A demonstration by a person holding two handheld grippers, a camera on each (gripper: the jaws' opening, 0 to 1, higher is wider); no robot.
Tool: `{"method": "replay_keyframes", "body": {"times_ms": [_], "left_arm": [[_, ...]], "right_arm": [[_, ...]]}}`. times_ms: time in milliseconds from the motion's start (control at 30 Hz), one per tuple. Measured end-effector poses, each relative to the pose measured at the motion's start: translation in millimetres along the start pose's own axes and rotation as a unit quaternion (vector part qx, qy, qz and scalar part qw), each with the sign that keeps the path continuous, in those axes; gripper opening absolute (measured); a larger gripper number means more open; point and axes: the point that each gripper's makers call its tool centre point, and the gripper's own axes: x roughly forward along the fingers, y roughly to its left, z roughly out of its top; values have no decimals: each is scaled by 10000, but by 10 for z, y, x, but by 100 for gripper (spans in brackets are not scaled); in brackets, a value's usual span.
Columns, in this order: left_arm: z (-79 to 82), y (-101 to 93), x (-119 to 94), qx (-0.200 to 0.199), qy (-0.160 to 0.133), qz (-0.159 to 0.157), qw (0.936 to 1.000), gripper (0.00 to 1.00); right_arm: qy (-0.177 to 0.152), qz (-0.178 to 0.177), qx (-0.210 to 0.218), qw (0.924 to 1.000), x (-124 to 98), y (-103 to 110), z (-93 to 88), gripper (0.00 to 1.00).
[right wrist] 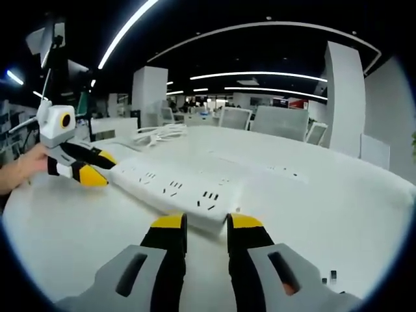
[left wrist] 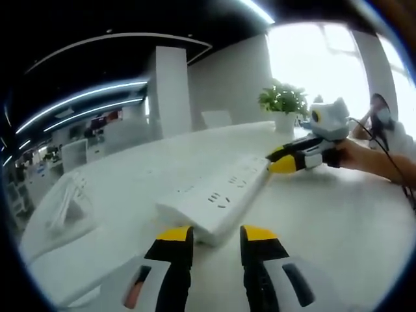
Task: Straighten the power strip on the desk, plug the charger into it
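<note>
A long white power strip (left wrist: 224, 195) lies on the white desk (left wrist: 338, 227), running away from my left gripper (left wrist: 216, 237). That gripper's yellow-tipped jaws stand open just short of the strip's near end. At the far end, my right gripper (left wrist: 281, 162) touches the strip, held by a hand (left wrist: 367, 156). In the right gripper view the same power strip (right wrist: 182, 188) lies ahead of my right gripper (right wrist: 207, 224), open at its near end. My left gripper (right wrist: 94, 168) sits at the far end with its jaws spread. A white cable bundle (left wrist: 65, 201), perhaps the charger's, lies at the left.
A potted plant (left wrist: 284, 104) stands at the desk's far side. The white cable bundle (right wrist: 159, 133) lies beyond the strip in the right gripper view. Office chairs (right wrist: 279, 120) and a white pillar (right wrist: 344, 97) stand behind the desk. A hand (right wrist: 19, 170) holds the left gripper.
</note>
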Motion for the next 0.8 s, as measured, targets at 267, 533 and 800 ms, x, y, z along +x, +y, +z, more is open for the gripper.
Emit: {"method": "replay_keyframes", "body": {"times_ms": [267,533,800], "left_arm": [[-85,-186,-113,63,19,-42,10000,29],[-90,-227,-163,59,-5,-64,10000,28],[-127,-282,-244,135,36,-38,9999,29]], "right_arm": [[-1,9,14,10000,-53,47,-11,23],[28,15,-41,10000,-113,115,-19,23],[45,27,-120,9999,-233,191,-53,20]]}}
